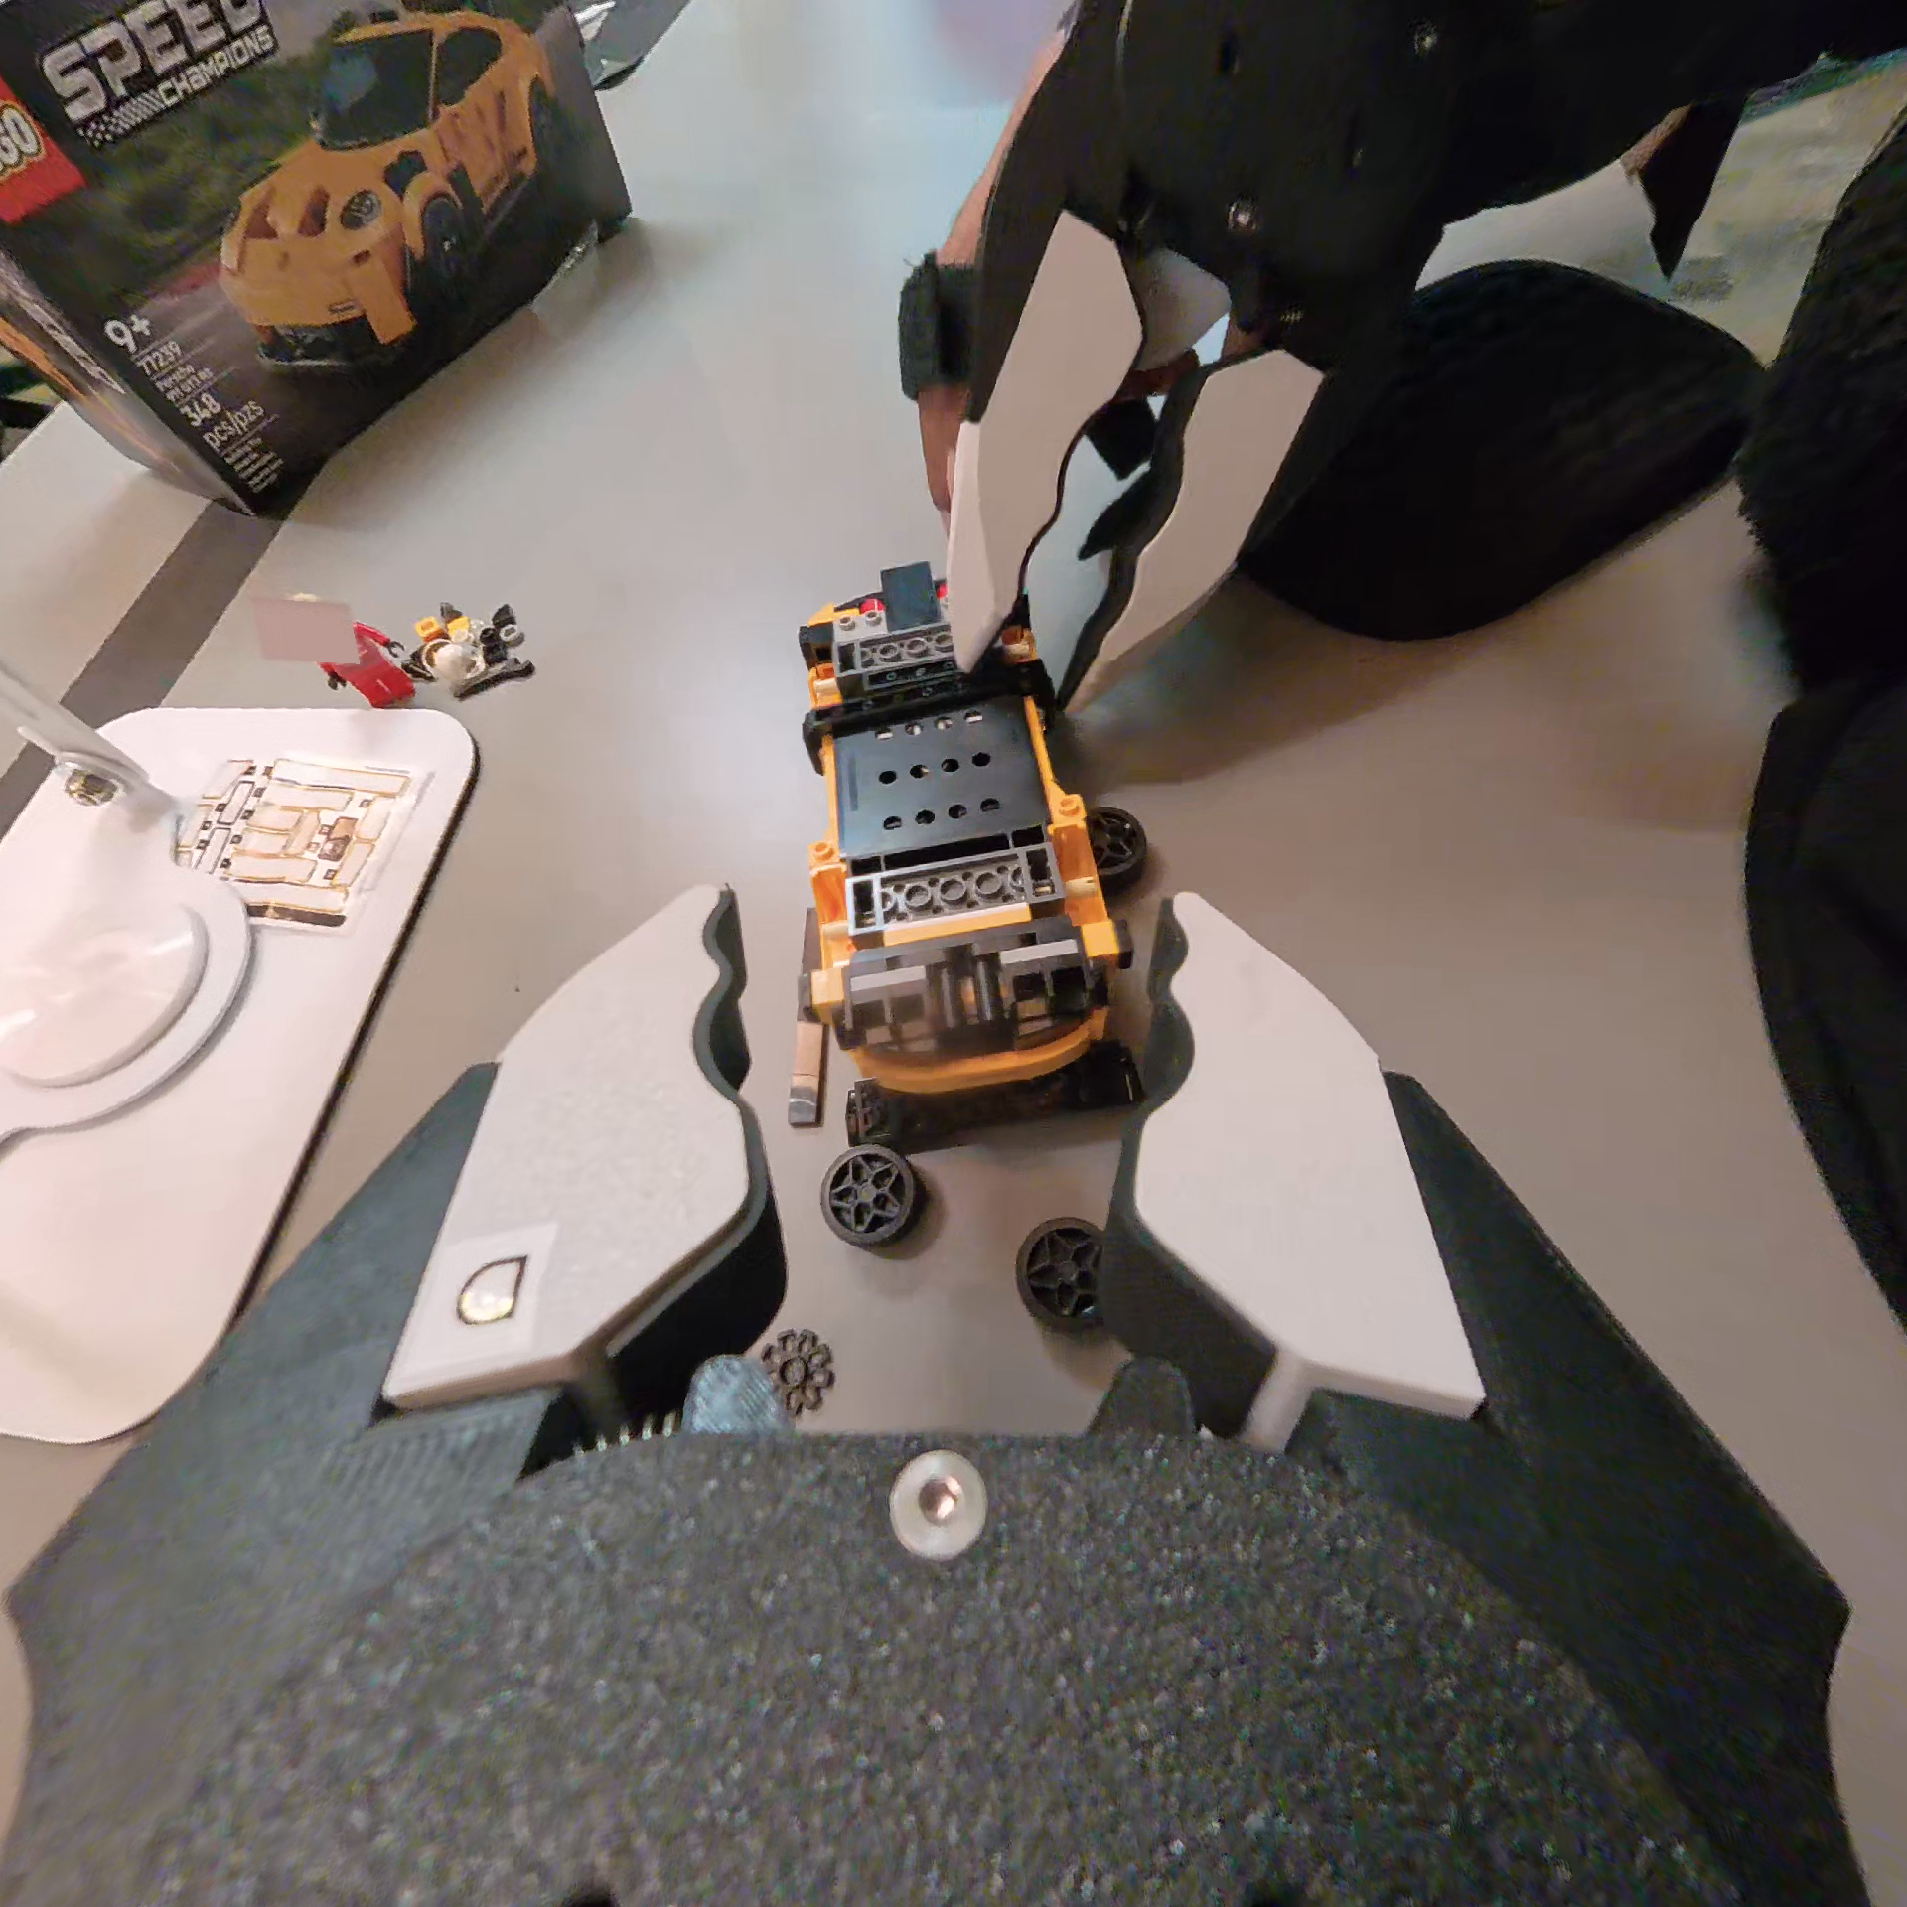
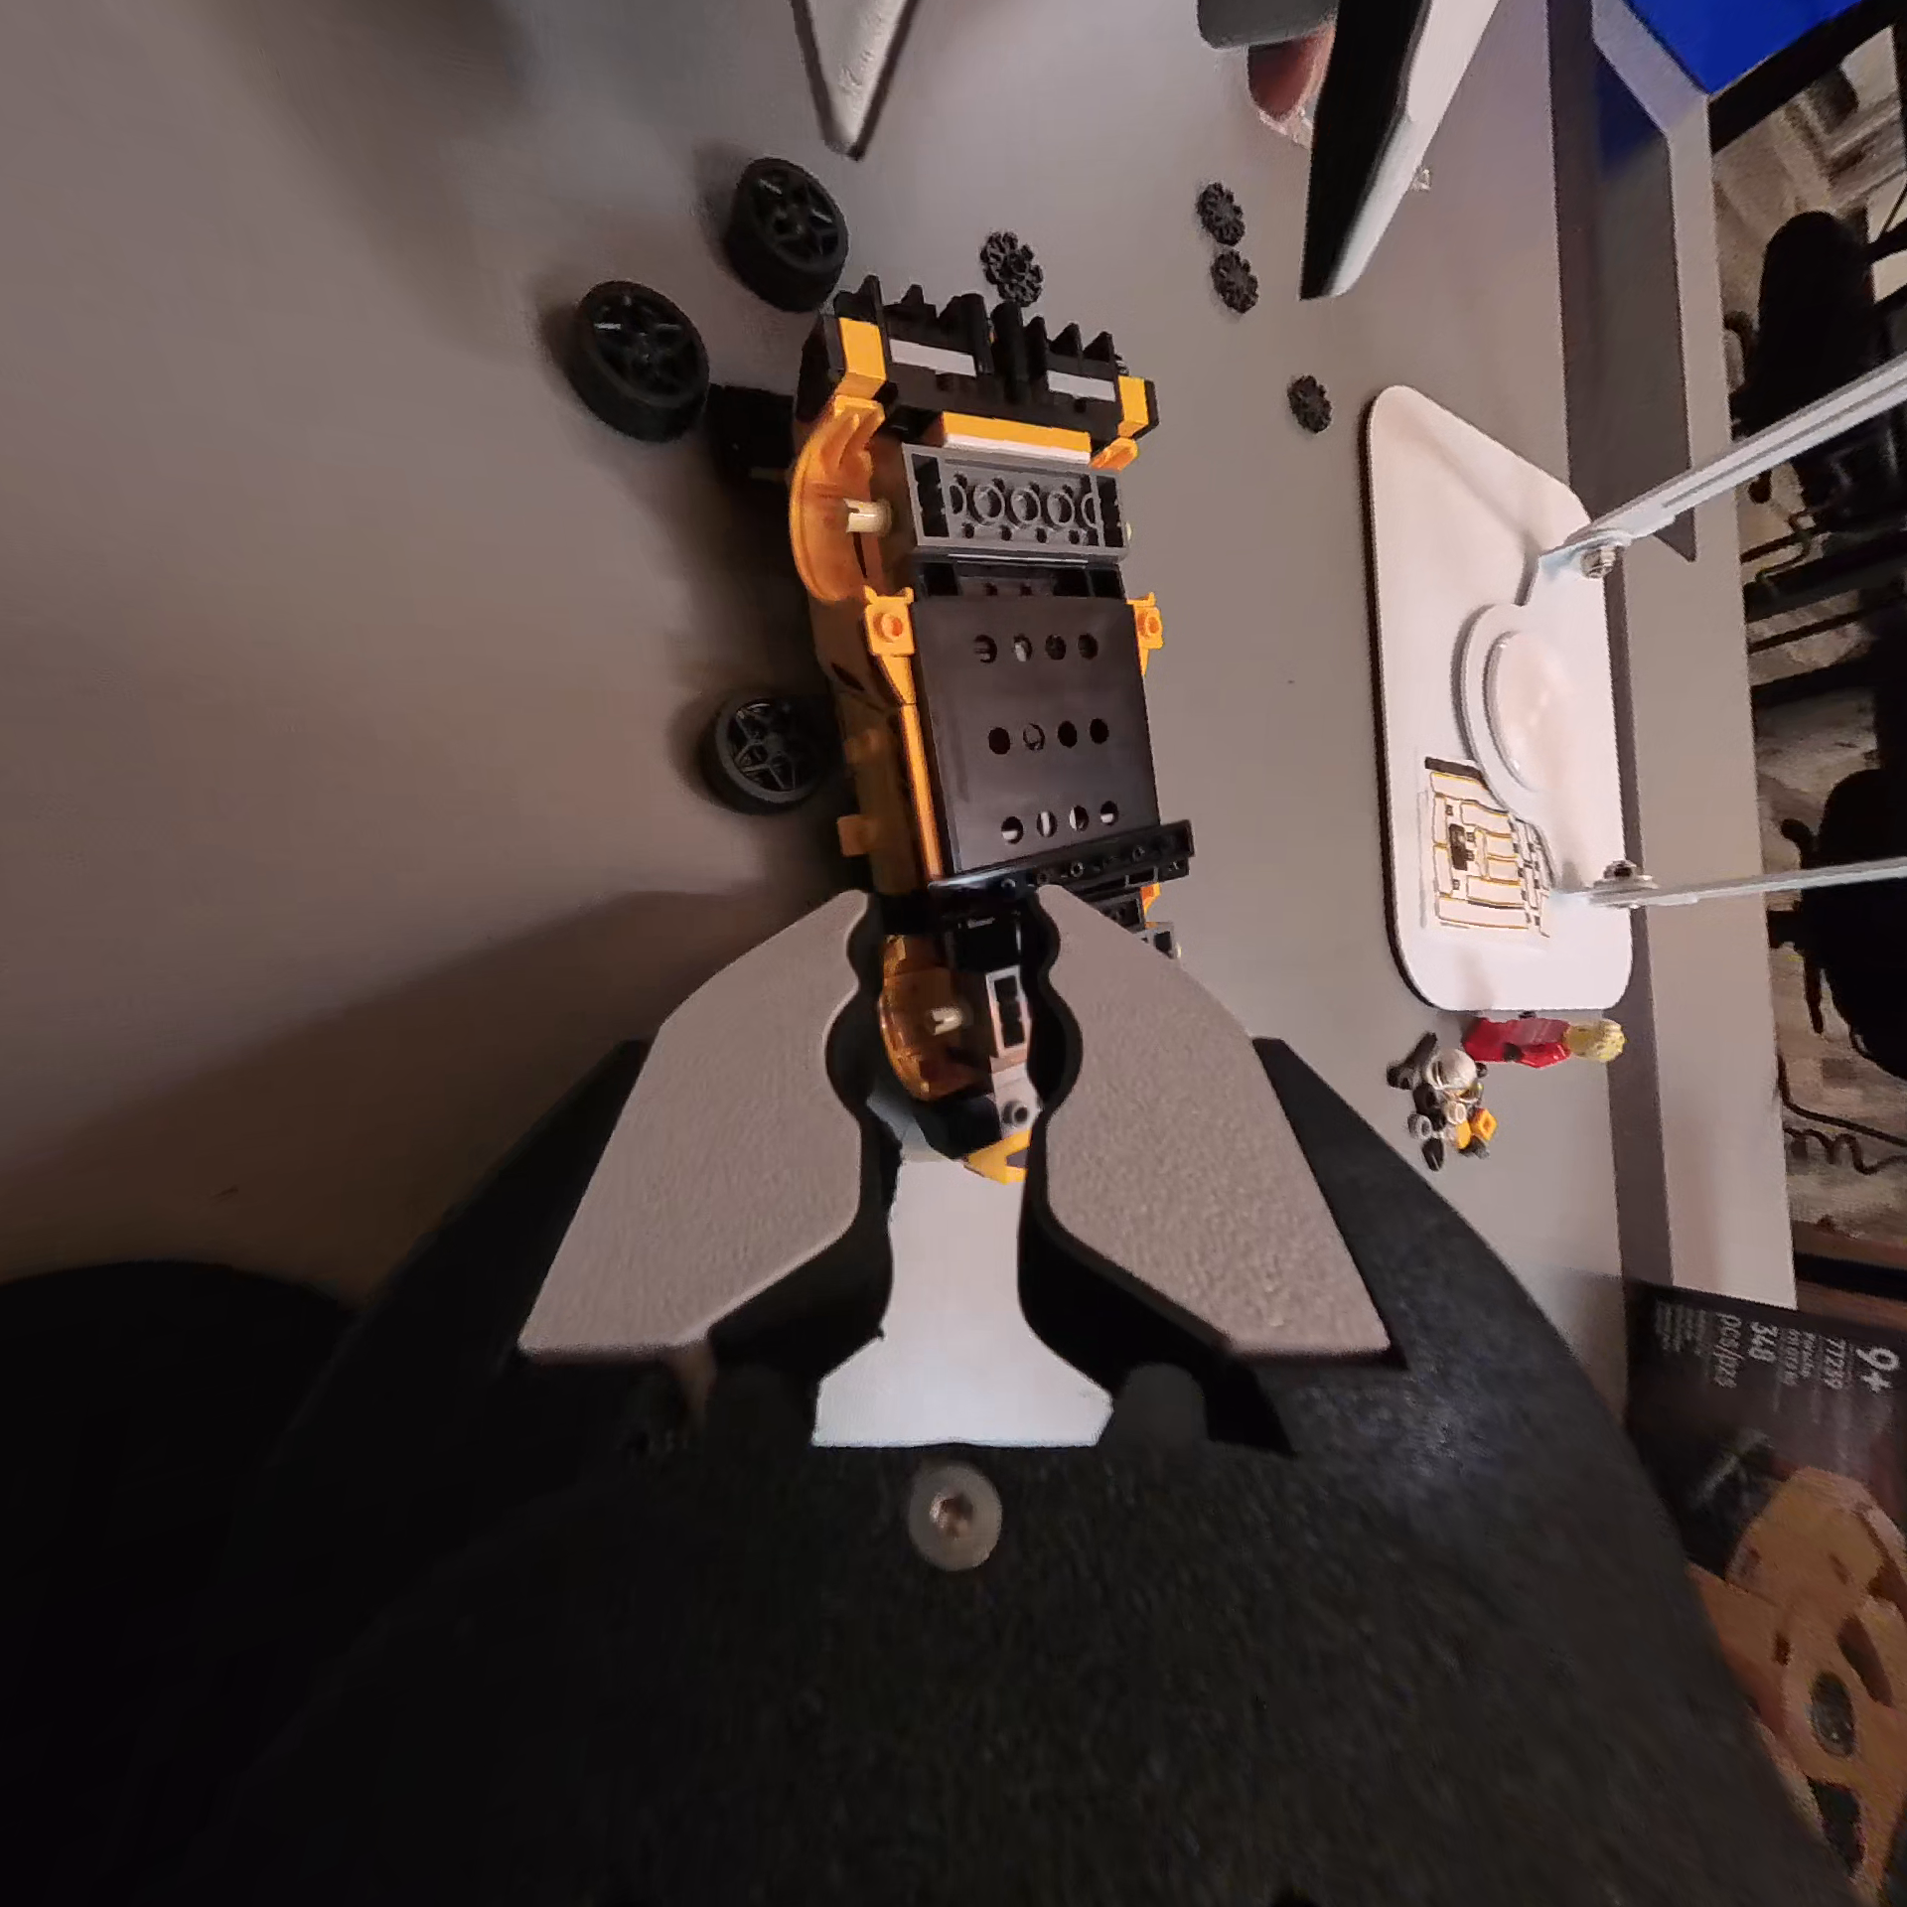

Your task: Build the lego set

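A printed box (image 1: 299,237) picturing a yellow car stands at the counter's (image 1: 671,433) far left corner, with a white mat (image 1: 134,1187) by the left edge. Mid-counter the upturned car (image 1: 939,826) lies among loose wheels (image 1: 872,1197). The left gripper (image 1: 949,991) gapes wide around its near end; the right gripper (image 2: 955,908) pinches the far end.

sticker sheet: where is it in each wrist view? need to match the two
Left wrist view: sticker sheet at left-centre, on the white mat.
Right wrist view: sticker sheet at right-centre, on the same mat.
Shared landmark: the upside-down orange car.
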`<state>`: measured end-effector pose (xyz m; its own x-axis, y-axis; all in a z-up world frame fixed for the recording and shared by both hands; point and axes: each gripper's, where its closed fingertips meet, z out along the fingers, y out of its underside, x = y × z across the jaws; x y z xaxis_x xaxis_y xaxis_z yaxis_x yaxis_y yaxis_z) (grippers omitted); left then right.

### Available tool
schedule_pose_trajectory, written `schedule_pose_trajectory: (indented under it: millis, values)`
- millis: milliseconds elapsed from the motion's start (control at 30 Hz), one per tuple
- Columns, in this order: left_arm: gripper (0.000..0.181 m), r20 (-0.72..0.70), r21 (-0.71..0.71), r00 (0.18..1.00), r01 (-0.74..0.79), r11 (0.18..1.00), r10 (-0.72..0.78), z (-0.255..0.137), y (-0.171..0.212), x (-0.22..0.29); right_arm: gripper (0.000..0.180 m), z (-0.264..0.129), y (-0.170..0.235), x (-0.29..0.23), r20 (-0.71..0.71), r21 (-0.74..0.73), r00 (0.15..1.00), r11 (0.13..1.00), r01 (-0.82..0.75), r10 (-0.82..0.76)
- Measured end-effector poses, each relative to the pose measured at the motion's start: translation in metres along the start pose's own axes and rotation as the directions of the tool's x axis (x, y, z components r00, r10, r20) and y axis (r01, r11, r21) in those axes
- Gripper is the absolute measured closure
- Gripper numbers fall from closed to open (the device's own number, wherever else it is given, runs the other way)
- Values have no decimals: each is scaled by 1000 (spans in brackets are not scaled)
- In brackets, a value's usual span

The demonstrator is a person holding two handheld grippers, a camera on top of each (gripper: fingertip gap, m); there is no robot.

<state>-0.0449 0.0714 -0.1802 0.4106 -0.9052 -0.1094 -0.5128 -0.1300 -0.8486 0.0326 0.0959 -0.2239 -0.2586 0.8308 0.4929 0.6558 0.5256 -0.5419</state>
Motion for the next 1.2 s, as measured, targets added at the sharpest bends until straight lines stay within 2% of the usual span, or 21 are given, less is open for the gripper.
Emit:
schedule_pose_trajectory:
  millis: [300, 367, 433, 600, 900, 967, 1200]
  values:
    - [110, 5, -13, 1000, -29, 999, 29, -1, -4, 7, 180, -4, -6, 0, -82, -1, 994, 997, 75, -75]
    - [110, 2, -17, 999, -37, 999, 37, 0, -4, 8, 177, -6, -5, 2, -98, -7, 992, 997, 73, -73]
    - [111, 0, -18, 999, -42, 999, 42, 1, -4, 9, 166, -8, -5, 1, -89, -5, 995, 999, 50, -50]
    - [111, 2, -15, 999, -42, 999, 42, 3, -4, 9, 157, -5, -6, 4, -86, -15, 996, 1000, 2, -3]
    - [114, 33, 10, 999, -35, 999, 34, -3, -5, 2, 163, -1, -4, 6, -95, -2, 989, 993, -115, 115]
    - [114, 33, 14, 999, -35, 999, 34, -4, -5, 2, 169, -1, -4, 5, -108, 0, 987, 993, -116, 116]
    - [115, 31, 16, 999, -38, 999, 37, -3, -5, 3, 172, -5, -4, 6, -128, 24, 979, 987, -159, 161]
